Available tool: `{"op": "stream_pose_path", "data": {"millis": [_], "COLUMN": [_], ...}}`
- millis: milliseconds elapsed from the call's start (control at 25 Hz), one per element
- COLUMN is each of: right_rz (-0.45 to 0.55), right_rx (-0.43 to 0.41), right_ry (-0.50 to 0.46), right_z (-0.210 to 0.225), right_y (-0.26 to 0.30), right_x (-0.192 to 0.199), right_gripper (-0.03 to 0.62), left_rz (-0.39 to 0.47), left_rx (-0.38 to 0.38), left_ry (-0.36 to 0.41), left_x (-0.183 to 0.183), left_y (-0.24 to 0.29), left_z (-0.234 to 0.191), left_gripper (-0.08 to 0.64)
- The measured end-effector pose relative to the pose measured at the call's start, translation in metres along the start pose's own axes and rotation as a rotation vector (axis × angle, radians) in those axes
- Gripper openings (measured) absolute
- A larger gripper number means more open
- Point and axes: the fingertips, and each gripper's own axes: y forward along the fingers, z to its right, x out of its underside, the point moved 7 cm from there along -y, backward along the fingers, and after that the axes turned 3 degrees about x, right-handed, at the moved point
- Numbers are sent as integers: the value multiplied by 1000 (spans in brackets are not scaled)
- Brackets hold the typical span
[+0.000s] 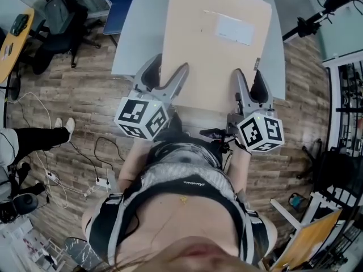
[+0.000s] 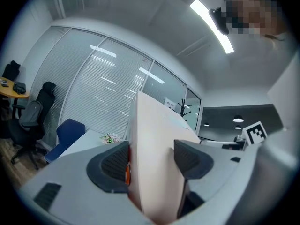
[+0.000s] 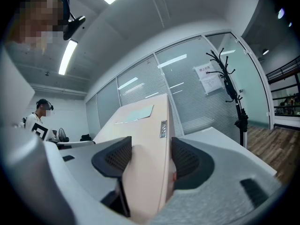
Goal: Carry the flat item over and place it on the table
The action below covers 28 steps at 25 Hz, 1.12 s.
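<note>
A flat tan cardboard box [image 1: 215, 44] with a white label lies lengthwise over the pale grey table [image 1: 133, 38]. Its near end sticks out past the table's front edge, and I cannot tell whether it rests on the tabletop. My left gripper [image 1: 170, 67] is shut on the box's near left corner, and the right gripper [image 1: 248, 75] is shut on the near right corner. In the left gripper view the dark pads of the left gripper [image 2: 152, 161] press both faces of the box [image 2: 154, 135]. In the right gripper view the right gripper [image 3: 151, 158] clamps the box [image 3: 145, 125] the same way.
A blue chair [image 1: 119, 4] stands at the table's far left, with a black office chair [image 1: 57, 16] beside a yellow round table [image 1: 14, 44]. Cables [image 1: 85, 163] trail over the wooden floor near a person's legs [image 1: 34, 137]. Metal shelving [image 1: 346, 123] stands at the right, and a coat rack [image 3: 229, 88] by the glass wall.
</note>
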Motion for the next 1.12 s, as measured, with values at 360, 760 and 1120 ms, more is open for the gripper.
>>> {"op": "stream_pose_path", "data": {"millis": [360, 760, 1120], "right_rz": [7, 25, 23], "right_rx": [61, 88, 96], "right_ry": [18, 27, 38], "right_z": [7, -2, -16], "right_y": [41, 83, 100], "right_x": [4, 5, 14], "right_gripper": [267, 268, 267], "left_rz": [-31, -31, -41], "left_rx": [49, 86, 77], "left_ry": [15, 25, 43], "left_x": [-6, -18, -21], "left_y": [43, 70, 70], "left_z": [-33, -73, -96], "left_gripper": [295, 288, 287]}}
